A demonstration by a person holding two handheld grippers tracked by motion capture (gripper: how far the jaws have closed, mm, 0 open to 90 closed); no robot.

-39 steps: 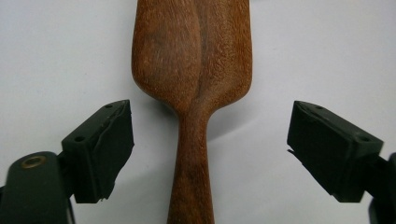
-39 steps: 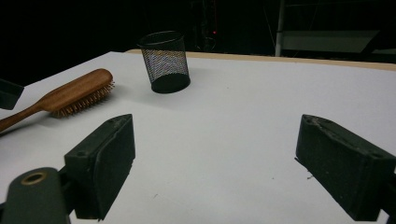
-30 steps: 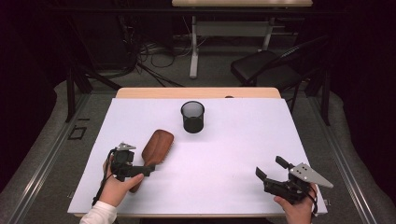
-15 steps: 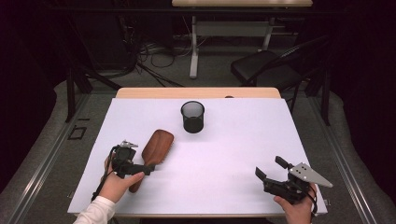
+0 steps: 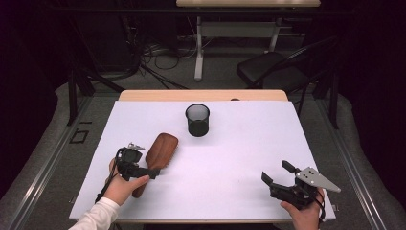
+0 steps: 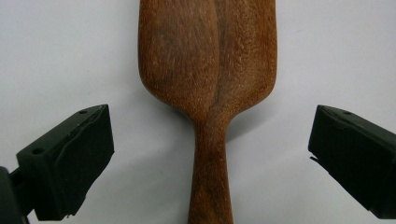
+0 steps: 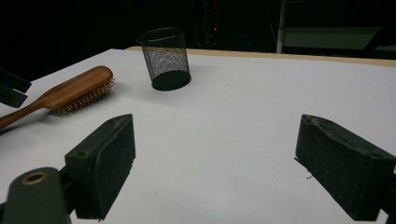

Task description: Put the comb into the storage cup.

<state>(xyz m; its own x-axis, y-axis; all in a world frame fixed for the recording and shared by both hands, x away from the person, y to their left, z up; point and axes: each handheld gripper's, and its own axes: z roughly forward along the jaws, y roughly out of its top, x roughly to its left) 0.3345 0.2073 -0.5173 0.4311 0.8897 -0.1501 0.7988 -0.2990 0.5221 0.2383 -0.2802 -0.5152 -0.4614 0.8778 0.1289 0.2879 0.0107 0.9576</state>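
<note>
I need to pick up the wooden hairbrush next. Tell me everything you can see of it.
The hairbrush is brown, grained wood with a broad paddle head and a narrow handle. It lies bristles down on the white table, left of the mesh cup. The handle runs between the open left gripper's fingers, which stand clear of it.

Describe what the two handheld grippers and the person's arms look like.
Both are black, chunky tools. The left gripper carries small metal fittings on top and trails a dark cable; its blocky black jaws have flat pads. The right gripper bears a grey three-cornered plate dotted with small holes. A white sleeve covers the left forearm.
</note>
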